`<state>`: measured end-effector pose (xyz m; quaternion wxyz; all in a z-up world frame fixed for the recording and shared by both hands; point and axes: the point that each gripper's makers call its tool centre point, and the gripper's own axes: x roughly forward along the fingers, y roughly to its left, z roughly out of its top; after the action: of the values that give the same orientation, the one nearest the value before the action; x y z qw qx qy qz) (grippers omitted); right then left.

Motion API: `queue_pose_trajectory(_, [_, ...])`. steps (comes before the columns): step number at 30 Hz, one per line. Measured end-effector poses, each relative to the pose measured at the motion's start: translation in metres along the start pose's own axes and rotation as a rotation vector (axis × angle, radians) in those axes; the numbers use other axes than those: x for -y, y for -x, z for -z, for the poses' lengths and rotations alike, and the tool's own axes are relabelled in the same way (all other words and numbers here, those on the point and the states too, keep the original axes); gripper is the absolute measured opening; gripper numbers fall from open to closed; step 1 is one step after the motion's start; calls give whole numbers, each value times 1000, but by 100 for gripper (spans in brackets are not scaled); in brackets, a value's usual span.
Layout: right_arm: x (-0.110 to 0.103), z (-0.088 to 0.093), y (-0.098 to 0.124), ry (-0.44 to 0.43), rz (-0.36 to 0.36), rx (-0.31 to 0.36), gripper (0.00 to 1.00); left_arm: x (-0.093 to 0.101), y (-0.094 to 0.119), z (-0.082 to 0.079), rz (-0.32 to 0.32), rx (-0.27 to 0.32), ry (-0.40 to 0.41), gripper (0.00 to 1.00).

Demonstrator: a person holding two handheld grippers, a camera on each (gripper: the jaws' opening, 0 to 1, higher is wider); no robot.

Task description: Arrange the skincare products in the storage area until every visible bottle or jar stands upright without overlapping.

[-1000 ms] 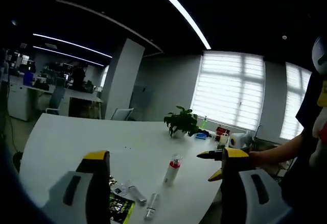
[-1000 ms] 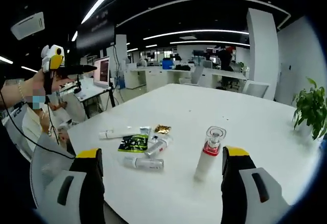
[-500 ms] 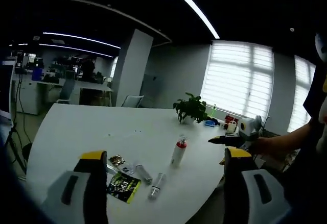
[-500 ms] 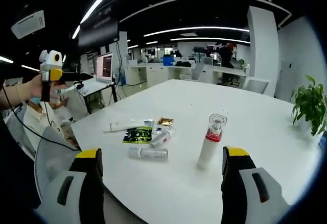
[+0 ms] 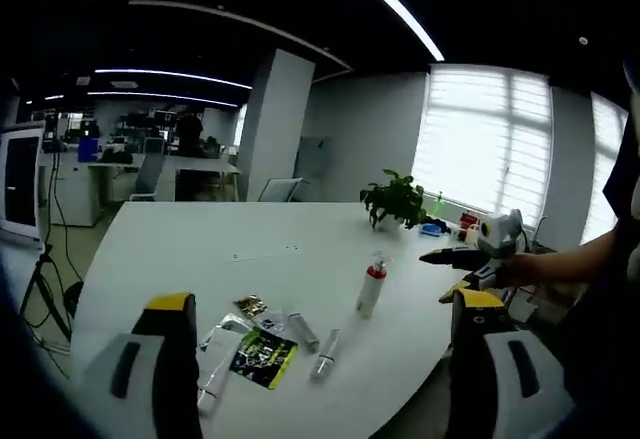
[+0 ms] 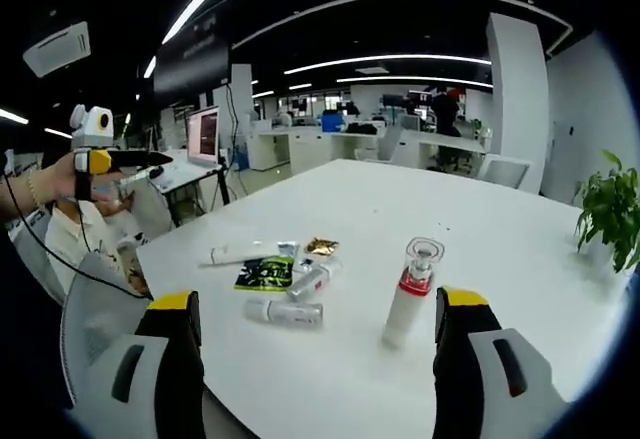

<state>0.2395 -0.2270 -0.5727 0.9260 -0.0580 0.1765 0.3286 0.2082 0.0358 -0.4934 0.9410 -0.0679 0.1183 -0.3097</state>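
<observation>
Both spread wide and holding nothing, right claw and left claw above the white worktop, with the lying small bottle ahead, pointing sideways across the right claw, just left of the standing red-collared bottle.

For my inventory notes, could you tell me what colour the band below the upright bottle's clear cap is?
Red, on the white upright bottle; the right gripper view shows it best.
</observation>
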Motion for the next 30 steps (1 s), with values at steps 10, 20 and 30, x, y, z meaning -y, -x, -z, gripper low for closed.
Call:
queue_pose_trajectory(10, [22, -8, -7, -16, 27, 32, 97, -9, -23, -23, 10, 35, -2, 99])
queue_pose_trajectory(20, [13, 7, -16, -28, 4, 15, 97, -19, -39, -9, 15, -5, 11, 99])
queue_pose_trajectory(30, [5, 1, -38, -39, -31, 12, 95, -32, -48, -27, 16, -15, -1, 99])
